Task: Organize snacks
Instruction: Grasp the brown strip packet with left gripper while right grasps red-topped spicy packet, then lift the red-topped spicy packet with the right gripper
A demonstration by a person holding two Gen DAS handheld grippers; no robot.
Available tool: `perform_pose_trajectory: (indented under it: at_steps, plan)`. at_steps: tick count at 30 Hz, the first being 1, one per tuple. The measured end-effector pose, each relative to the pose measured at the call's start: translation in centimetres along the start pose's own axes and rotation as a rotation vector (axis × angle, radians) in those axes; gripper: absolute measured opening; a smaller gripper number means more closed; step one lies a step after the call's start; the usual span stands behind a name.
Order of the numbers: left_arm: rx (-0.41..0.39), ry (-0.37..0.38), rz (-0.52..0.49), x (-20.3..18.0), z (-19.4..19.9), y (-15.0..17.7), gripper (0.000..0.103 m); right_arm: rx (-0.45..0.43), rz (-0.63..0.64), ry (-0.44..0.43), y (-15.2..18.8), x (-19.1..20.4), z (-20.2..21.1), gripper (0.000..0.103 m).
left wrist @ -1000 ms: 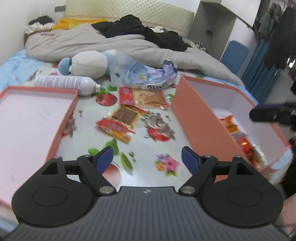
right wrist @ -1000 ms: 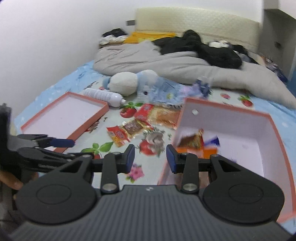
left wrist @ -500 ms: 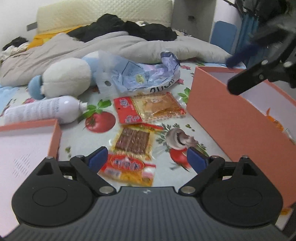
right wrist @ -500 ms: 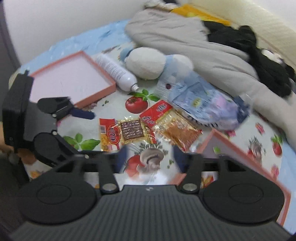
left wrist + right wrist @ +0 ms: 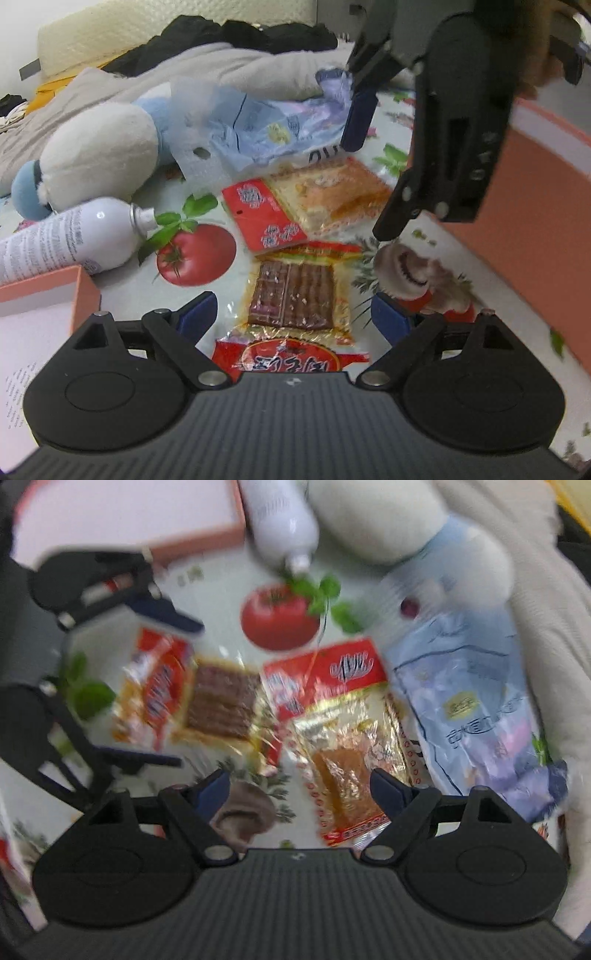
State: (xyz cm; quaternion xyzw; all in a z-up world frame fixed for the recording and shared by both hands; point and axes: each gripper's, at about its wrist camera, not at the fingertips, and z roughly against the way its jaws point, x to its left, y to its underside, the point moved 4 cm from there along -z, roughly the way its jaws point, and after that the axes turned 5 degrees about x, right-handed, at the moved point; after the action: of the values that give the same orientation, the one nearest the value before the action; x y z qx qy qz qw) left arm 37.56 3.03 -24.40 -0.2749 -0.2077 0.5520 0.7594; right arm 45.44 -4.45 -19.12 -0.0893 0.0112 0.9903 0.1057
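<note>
Two snack packets lie on the fruit-print sheet. The brown-strip packet with a red label end lies between my open left gripper fingers; it also shows in the right wrist view. The orange packet with a red header lies beyond it, and in the right wrist view it lies between my open right gripper fingers. My right gripper shows in the left wrist view, hanging over the orange packet. The orange box stands at the right.
A white spray bottle, a plush toy and a crumpled blue plastic bag lie beyond the packets. The box lid lies at the left. A grey duvet and dark clothes fill the back of the bed.
Both grippers have dropped low toward the packets. The right gripper left the box and swung over the orange packet. The left gripper closed in around the brown-strip packet.
</note>
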Motion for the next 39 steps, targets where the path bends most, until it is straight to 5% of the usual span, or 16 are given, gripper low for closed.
perform_pose_trajectory:
  at_steps: [8, 16, 27, 39]
  plan:
    - [-0.011, 0.014, 0.024, 0.7, -1.2, 0.8, 0.091, 0.112, 0.008, 0.001, -0.7, -2.7, -4.2, 0.084]
    - [-0.009, 0.023, 0.020, 0.8, -1.0, 0.9, 0.086, 0.135, -0.091, -0.129, -0.2, -4.4, -5.0, 0.083]
    - [-0.015, 0.015, 0.093, 0.6, 0.6, 1.9, 0.069, 0.074, -0.092, -0.091, -0.9, 0.5, -2.5, 0.034]
    - [0.009, 0.010, 0.233, 0.6, 4.9, 4.4, 0.052, -0.113, -0.279, -0.082, 2.3, 5.0, 2.3, 0.023]
